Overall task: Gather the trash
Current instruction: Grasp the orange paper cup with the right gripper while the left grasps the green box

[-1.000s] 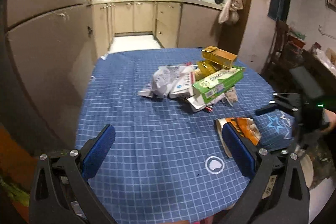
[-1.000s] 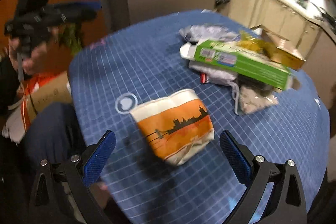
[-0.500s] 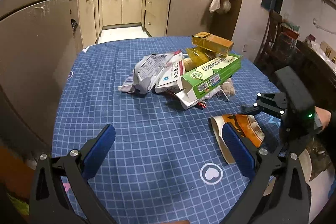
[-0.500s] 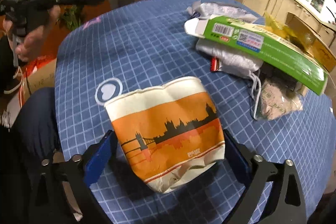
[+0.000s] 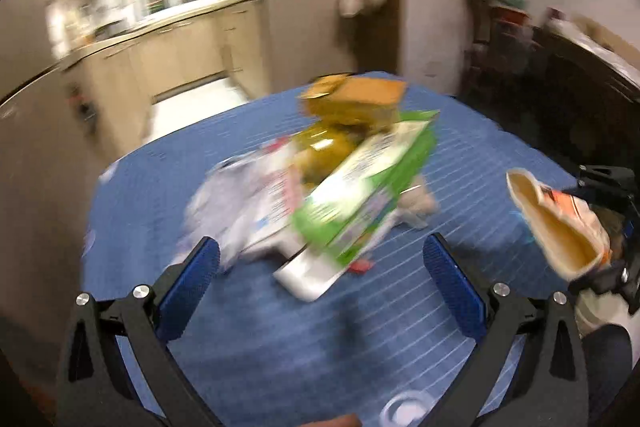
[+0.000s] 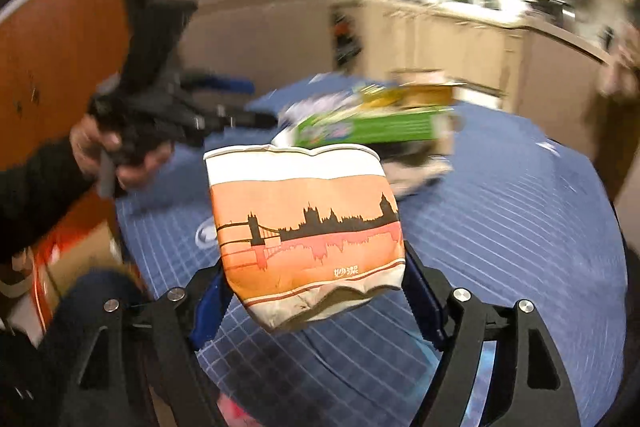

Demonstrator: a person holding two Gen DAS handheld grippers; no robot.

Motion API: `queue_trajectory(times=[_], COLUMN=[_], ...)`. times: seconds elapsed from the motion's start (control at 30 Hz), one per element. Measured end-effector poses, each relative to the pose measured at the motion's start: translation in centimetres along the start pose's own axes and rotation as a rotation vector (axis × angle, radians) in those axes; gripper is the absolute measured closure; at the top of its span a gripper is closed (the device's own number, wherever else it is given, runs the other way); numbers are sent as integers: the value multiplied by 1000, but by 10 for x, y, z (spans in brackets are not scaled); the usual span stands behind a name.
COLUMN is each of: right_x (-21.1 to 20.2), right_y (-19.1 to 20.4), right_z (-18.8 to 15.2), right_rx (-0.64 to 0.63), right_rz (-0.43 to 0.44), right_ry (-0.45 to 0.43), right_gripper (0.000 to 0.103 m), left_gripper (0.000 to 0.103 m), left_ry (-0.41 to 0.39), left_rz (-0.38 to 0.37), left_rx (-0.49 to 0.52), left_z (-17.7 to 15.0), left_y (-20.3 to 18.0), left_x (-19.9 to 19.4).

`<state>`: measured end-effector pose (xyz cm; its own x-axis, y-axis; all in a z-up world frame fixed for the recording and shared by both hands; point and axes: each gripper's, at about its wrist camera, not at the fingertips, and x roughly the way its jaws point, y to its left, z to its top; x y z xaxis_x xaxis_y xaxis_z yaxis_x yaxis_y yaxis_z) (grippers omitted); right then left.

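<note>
The right gripper (image 6: 312, 291) has its two blue-padded fingers (image 6: 206, 307) squeezed in on the crumpled bottom of a paper cup (image 6: 306, 227), the orange and white one with a black city skyline and bridge printed on it. The cup is lifted clear of the blue checked tablecloth (image 6: 500, 227) and its rim points away from the camera, toward the trash pile. From the left wrist view you can see the same cup (image 5: 560, 223) off at the right edge, its open mouth showing the pale inside, with the right gripper (image 5: 612, 227) behind it. The left gripper (image 5: 320, 271) is spread wide with nothing between its blue pads (image 5: 190, 279), hanging above the tablecloth (image 5: 480, 163) just short of the pile. Both views are pretty motion-blurred, so details are mushy. The pile sits around the middle of the table: a green carton (image 5: 364, 195) lying tilted on top, a yellow-orange box (image 5: 360, 99) behind it, a yellowish wrapper (image 5: 324, 147) under that, and crumpled white paper and packaging (image 5: 248, 195) on the left side. In the right wrist view the green carton (image 6: 372, 127) shows just behind the cup's rim, and the left gripper (image 6: 224, 103) is over at the left, held in the person's hand (image 6: 116, 155). Kitchen cabinets (image 5: 192, 59) run along the back wall.
</note>
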<state>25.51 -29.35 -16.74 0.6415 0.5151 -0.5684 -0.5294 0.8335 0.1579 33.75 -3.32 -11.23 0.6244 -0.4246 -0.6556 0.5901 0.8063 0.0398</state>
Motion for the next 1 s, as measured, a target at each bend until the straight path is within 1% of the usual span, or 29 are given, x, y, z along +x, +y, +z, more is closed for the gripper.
queue_trajectory(times=[0.03,0.1,0.17,0.27,0.33,0.4,0.43,0.5,0.63,0.7,0.8,1.0], right_x=[-6,-19,-25,-28,-30,-36,-40,-41,-42,-43,-47,-48], right_y=[-4,-15,-18,-20,-22,-25,-22,-21,-19,-16,-13,3], right_z=[-3,-12,-17,-21,-19,-19,-23,-22,-24,-23,-20,-17], right_rx=[26,81,111,146,157,164,165,168,170,175,187,171], right_rz=[-7,-19,-30,-45,-49,-55,-59,-61,-80,-100,-147,-283], right_ry=[-16,-39,-48,-58,-70,-85,-92,-104,-120,-131,-153,-190], right_gripper=[26,26,26,26,26,26,26,26,26,26,26,26], left_gripper=[5,5,5,5,9,20,22,33,42,51,55,57], left_ry=[1,4,9,29,56,84,93,110,107,97,76,-4], left_rz=[-45,-95,-112,-119,-118,-117,-115,-122,-109,-97,-61,34], left_rx=[18,55,88,132,149,149,143,124,92,87,62,-18], left_z=[7,19,29,41,44,47,47,46,41,39,33,19], left_y=[-3,-9,-14,-18,-19,-17,-15,-13,-9,-10,-12,-17], left_x=[6,18,29,48,60,72,75,81,79,75,63,26])
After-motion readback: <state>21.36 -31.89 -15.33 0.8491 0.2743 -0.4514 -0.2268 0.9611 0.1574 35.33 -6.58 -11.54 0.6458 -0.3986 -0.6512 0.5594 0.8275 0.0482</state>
